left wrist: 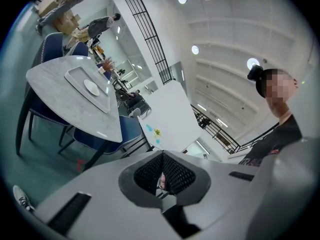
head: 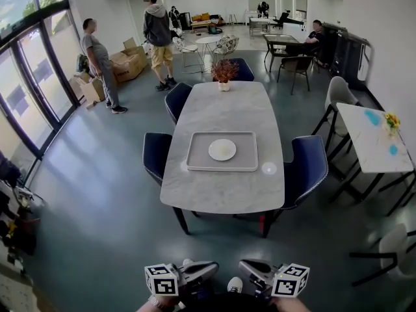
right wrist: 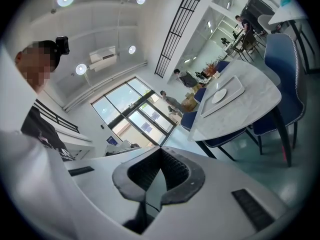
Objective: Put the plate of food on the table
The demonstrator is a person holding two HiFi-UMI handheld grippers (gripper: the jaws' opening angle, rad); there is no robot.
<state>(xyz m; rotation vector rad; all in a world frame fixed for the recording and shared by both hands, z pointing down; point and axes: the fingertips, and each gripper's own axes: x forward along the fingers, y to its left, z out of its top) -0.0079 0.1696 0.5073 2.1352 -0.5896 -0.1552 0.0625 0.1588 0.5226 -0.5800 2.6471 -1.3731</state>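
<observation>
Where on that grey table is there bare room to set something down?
The far half of the table is bare, between the tray and the flower vase. So is the near edge, left of a small white disc. Tray and plate fill the middle.

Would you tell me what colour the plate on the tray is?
White; the plate shows best in the head view.

Bright daylight from windows (head: 26, 77), ceiling spots (left wrist: 195, 49) glaring; fisheye bending, dark vignette corners.
</observation>
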